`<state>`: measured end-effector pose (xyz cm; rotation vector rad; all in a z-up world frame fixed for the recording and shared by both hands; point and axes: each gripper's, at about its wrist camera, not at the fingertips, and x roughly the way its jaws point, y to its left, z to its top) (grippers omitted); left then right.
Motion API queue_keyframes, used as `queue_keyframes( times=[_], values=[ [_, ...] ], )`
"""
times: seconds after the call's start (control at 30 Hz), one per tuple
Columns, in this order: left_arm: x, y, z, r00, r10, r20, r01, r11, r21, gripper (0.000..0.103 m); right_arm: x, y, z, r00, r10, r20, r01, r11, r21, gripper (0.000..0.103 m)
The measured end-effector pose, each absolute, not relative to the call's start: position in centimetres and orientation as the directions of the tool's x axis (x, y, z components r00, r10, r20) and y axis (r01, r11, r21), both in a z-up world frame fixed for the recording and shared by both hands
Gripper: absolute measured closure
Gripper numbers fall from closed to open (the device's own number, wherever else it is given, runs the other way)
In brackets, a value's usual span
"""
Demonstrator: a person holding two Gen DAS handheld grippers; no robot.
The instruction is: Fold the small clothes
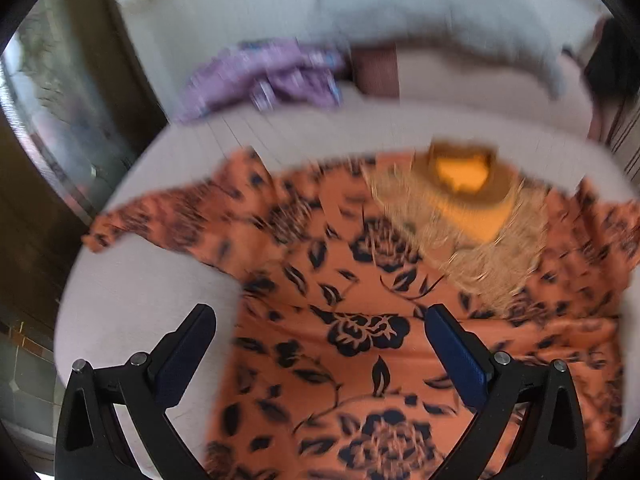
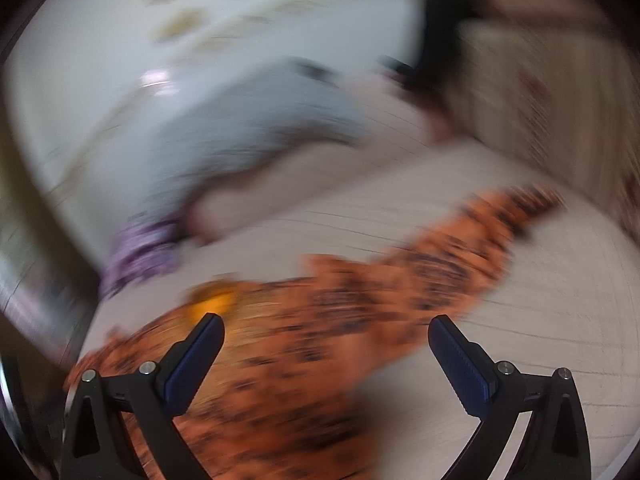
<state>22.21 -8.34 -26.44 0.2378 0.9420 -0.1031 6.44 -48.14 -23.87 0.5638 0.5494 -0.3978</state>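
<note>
Left gripper (image 1: 320, 316) and right gripper (image 2: 326, 326) both spread wide, holding nothing, above the orange floral dress (image 1: 360, 340) spread flat ahead of the 2 claws. Heavy blur: likely to miss the sleeve (image 2: 460, 264) ahead of the right gripper, or bunch 2 layers.

**Two black grabbers with blue pads**

The left gripper (image 1: 320, 322) has black plastic arms shaped like a fork. Its fingers (image 1: 456, 360) wear dark blue bumpy pads. Small round silver screws sit on the joints. The right gripper (image 2: 326, 330) looks just the same.
</note>
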Motion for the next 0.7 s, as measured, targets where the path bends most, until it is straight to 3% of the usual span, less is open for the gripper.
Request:
queue_keyframes(
  times=[0.1,0.23,0.3,0.5,0.53,0.57,0.6,0.7],
  values=[
    [24.4,-10.1,-29.2,0.573,0.010,-0.820,0.202,0.967,0.153,0.000,5.2,-56.5,-28.7,0.736,-0.221,-0.640,0.622,0.595,0.509,0.001],
    [26.9,-12.3,-31.5,0.534,-0.026,-0.845,0.241,0.963,0.122,0.000,3.6,-64.3,-32.9,0.814,-0.207,-0.543,0.581,0.325,0.747,0.003],
    [27.3,-12.9,-32.1,0.527,-0.033,-0.849,0.261,0.957,0.124,0.000,4.1,-66.7,-33.4,0.809,-0.243,-0.535,0.587,0.294,0.754,0.005],
    [27.2,-14.1,-33.4,0.525,-0.045,-0.850,0.324,0.934,0.151,0.000,7.4,-71.7,-35.6,0.785,-0.232,-0.575,0.619,0.255,0.743,0.032],
    [27.3,-14.2,-33.5,0.512,-0.050,-0.858,0.327,0.934,0.141,0.000,7.7,-72.0,-36.0,0.767,-0.249,-0.591,0.641,0.255,0.724,0.047],
    [27.4,-14.2,-33.5,0.504,-0.050,-0.862,0.323,0.937,0.135,0.000,8.0,-72.3,-36.4,0.760,-0.262,-0.594,0.648,0.258,0.716,0.079],
    [27.5,-14.2,-33.4,0.501,-0.051,-0.864,0.319,0.939,0.129,0.000,8.2,-72.7,-36.8,0.758,-0.261,-0.598,0.652,0.261,0.712,0.087],
    [27.6,-13.9,-32.4,0.535,-0.048,-0.844,0.298,0.945,0.135,0.000,8.6,-71.6,-35.0,0.767,-0.285,-0.575,0.641,0.311,0.701,0.092]
  ],
)
